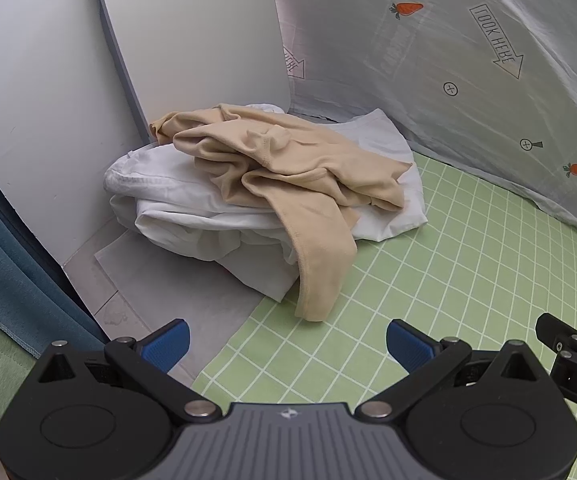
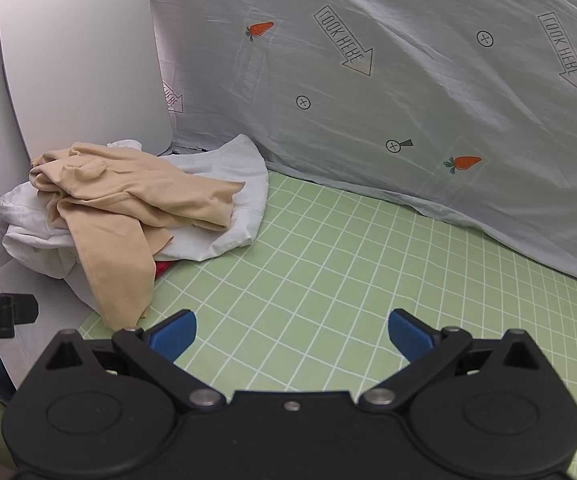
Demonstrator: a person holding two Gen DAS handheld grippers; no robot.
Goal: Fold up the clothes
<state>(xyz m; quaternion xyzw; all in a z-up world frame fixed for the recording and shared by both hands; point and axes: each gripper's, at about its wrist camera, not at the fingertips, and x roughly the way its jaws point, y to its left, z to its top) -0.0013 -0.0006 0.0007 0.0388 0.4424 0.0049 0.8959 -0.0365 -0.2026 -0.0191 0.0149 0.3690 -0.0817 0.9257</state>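
While both jaws gape empty | beige garment [image 1: 288, 168] on white clothes [image 1: 192, 208] | ahead, untouched

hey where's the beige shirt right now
The beige shirt lies crumpled on top of the white garment, in the far-left corner against the white panel. One end trails onto the green grid mat; both grippers are short of it.

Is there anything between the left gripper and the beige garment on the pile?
Nothing visible. The left gripper is open, and only bare green mat lies between it and the beige garment. The garment lies on top of the white clothes, and its hanging end reaches down toward the gripper.
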